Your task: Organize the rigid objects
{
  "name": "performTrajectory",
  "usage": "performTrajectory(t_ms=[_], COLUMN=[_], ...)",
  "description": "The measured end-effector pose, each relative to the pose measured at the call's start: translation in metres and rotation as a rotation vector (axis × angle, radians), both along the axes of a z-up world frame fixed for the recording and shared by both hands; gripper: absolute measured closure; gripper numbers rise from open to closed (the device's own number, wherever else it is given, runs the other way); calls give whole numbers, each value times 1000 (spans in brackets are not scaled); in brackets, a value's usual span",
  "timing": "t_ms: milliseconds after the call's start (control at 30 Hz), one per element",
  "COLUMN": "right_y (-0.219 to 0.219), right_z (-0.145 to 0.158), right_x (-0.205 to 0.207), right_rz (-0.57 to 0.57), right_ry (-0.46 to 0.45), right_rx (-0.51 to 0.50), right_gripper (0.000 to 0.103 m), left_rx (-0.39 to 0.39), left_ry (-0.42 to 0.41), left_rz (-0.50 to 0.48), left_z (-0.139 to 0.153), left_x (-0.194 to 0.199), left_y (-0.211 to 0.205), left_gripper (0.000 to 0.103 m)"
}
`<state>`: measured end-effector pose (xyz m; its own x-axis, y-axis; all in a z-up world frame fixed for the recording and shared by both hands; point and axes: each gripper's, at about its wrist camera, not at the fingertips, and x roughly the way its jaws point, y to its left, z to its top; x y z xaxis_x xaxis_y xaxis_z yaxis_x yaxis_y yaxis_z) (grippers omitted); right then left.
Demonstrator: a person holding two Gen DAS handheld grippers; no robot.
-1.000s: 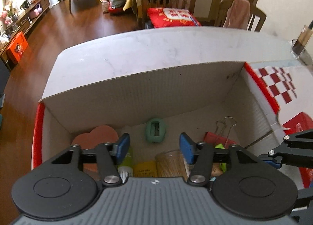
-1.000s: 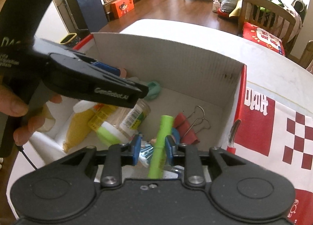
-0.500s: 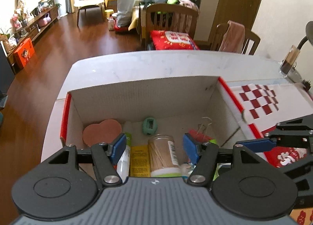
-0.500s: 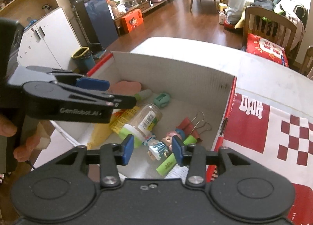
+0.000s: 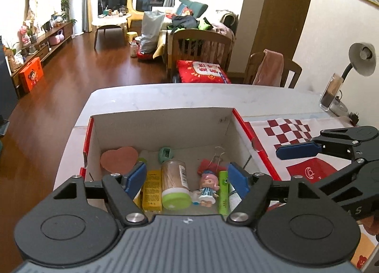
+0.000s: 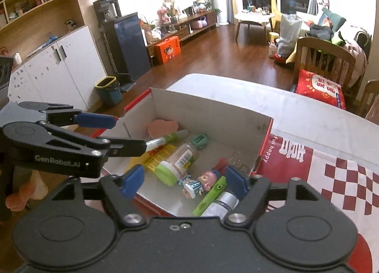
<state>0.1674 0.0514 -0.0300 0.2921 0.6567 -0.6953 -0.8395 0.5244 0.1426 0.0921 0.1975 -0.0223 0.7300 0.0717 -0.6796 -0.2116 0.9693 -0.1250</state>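
here, both the left gripper (image 5: 187, 179) and right gripper (image 6: 184, 181) hover above the cardboard box (image 5: 165, 122) on the tabletop (image 5: 165, 94), jaws opening with nothing between them, the green tube (image 6: 209, 196) lying inside; next, judging, another object must be found.

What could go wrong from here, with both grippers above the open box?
1. The left gripper and right gripper hang close together, jaws opening and empty; they could clash.
2. The box is crowded: reaching in could knock the doll or toothpick jar.
3. The green tube leans on a bottle and may slide.
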Motion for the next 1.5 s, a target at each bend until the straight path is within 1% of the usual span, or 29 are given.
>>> performTrajectory(t_ms=[33, 67, 200, 267, 333, 367, 400, 467, 533, 667, 833, 933, 1167, 1500], right_y=[-2, -5, -12, -16, -20, -22, -24, -27, -32, -39, -49, -58, -74, -81], right_z=[2, 4, 9, 10, 12, 12, 12, 13, 14, 14, 12, 10, 14, 11], right_x=[-1, -2, -7, -10, -13, -15, -16, -19, -22, -27, -28, -27, -28, -32], right_rz=[2, 4, 10, 13, 17, 16, 14, 15, 15, 15, 1, -17, -32, -38], right_ry=[-2, -3, -6, -12, -17, -22, -28, -36, -41, -45, -45, -33, -23, -30], right_rx=[10, 23, 67, 88, 103, 112, 119, 123, 128, 133, 140, 156, 194, 190], right_gripper=[19, 18, 7, 6, 1, 1, 1, 1, 1, 0, 0, 0, 0, 0], left_rx=[9, 19, 31, 34, 25, 18, 14, 13, -2, -21, 18, 21, 38, 27], left_ry=[-2, -5, -9, -17, -23, -25, -27, -32, -42, -59, -76, -86, -76, -69], left_rz=[8, 14, 33, 47, 61, 68, 75, 90, 103, 122, 130, 146, 162, 160], left_z=[1, 3, 5, 6, 6, 5, 5, 5, 5, 5, 8, 10, 7, 2], left_x=[-3, -5, -15, -22, -28, -30, -33, -36, -40, -46, -52, -55, -58, -61], left_y=[-3, -5, -11, -14, -17, -17, -19, -21, -23, -29, -40, -44, -48, -58], left_gripper=[25, 23, 22, 21, 21, 20, 18, 7, 0, 0, 0, 0, 0, 0])
